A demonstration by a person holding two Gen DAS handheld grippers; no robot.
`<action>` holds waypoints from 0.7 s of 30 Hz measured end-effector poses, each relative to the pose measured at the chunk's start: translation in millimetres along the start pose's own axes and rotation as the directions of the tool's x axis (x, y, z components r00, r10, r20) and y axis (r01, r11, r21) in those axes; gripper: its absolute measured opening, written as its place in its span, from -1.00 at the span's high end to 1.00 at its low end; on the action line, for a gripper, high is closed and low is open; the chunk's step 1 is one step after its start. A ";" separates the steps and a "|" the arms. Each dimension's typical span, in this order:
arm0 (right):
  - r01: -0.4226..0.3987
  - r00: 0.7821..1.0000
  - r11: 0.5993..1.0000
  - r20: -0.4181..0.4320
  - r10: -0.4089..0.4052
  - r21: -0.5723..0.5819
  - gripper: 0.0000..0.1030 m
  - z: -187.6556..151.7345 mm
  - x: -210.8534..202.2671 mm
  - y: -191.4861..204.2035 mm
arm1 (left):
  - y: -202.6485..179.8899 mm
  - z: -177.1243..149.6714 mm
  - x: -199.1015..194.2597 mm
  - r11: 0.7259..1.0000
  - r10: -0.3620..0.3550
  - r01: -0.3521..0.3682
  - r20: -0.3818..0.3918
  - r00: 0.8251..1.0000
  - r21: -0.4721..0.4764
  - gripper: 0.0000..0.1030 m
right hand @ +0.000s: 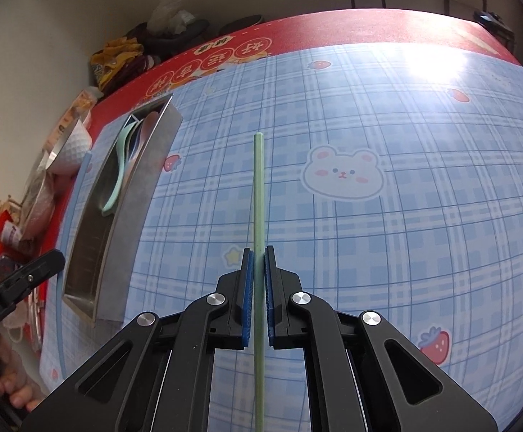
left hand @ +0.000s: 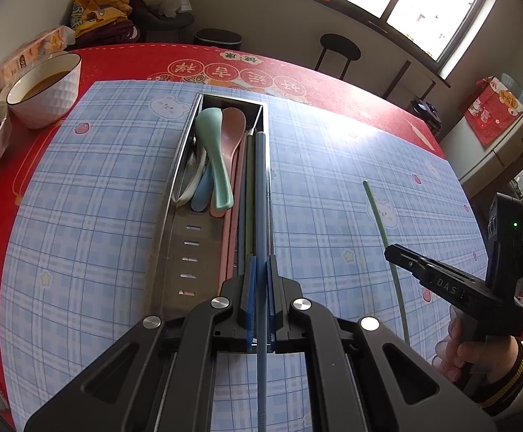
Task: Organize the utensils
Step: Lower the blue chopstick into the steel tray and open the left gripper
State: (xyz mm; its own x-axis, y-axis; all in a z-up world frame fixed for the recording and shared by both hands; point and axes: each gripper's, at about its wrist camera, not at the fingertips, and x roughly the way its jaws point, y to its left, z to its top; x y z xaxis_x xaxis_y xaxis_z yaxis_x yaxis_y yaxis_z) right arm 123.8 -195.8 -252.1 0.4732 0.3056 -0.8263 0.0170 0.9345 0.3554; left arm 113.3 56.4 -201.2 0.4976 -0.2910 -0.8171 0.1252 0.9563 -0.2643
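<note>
L gripper (left hand: pixel 260 270) is clamped on a blue chopstick (left hand: pixel 260 194); the blue pads (left hand: pixel 250 280) are pressed against it from both sides, no gap seen. The stick runs straight fwd from between the fingers and also back under the gripper body toward the camera. Its fwd part is laid over the right-hand edge of the steel utensil tray (left hand: pixel 175 237), which sits directly ahead of the fingers and a bit to their left. Inside the tray, ahead-left of the fingertips, a mint-green spoon (left hand: pixel 213 158), a pink spoon (left hand: pixel 233 129), a blue spoon (left hand: pixel 202 194) and a white one (left hand: pixel 193 180) are piled together; more chopsticks (pink, green) are lined up beside the blue one, just left of it.

R gripper (right hand: pixel 259 266) is closed on a green chopstick (right hand: pixel 258 187), pads tight on both sides. The stick is pointed straight ahead from the fingers, over the blue plaid mat (right hand: pixel 369 252), and extends back below the gripper too. Whether its far tip touches the mat can't be told. In the R wrist view the tray is seen well left of the fingers, the bear print (right hand: pixel 344 174) ahead-right.

From the L view, the R gripper w/ its green stick is seen off to the right of the L fingers, held by a hand (left hand: pixel 466 352) in a striped cuff. A white bowl (left hand: pixel 45 90) is set far ahead-left, on the red tablecloth (left hand: pixel 124 61).
</note>
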 end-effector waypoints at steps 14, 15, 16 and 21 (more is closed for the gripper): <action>-0.004 0.999 0.992 0.053 -0.003 0.123 0.88 2.8 -16.7 -27.0 | 8.3 54.8 32.1 0.998 -0.009 0.011 -0.032 0.999 0.054 0.89; -0.002 0.998 0.992 0.057 -0.006 0.128 0.88 2.4 -17.9 -28.9 | 7.5 58.3 38.7 0.998 -0.011 0.014 -0.043 0.999 0.058 0.89; 0.002 0.998 0.991 0.060 -0.010 0.134 0.88 1.5 -19.1 -30.9 | 6.7 61.4 45.5 0.998 -0.012 0.015 -0.055 0.998 0.062 0.89; 0.018 0.997 0.984 0.073 -0.031 0.176 0.88 -3.8 -25.8 -46.0 | 4.5 70.4 74.8 0.997 0.006 0.003 -0.107 0.994 0.080 0.89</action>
State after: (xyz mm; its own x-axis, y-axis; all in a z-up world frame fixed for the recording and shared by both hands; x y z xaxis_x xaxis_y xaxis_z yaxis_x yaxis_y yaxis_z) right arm 107.5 -245.9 -248.8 0.5352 0.2621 -0.8031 0.1805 0.8932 0.4118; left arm 211.5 41.0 -227.5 0.4034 -0.2870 -0.8688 0.1953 0.9547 -0.2247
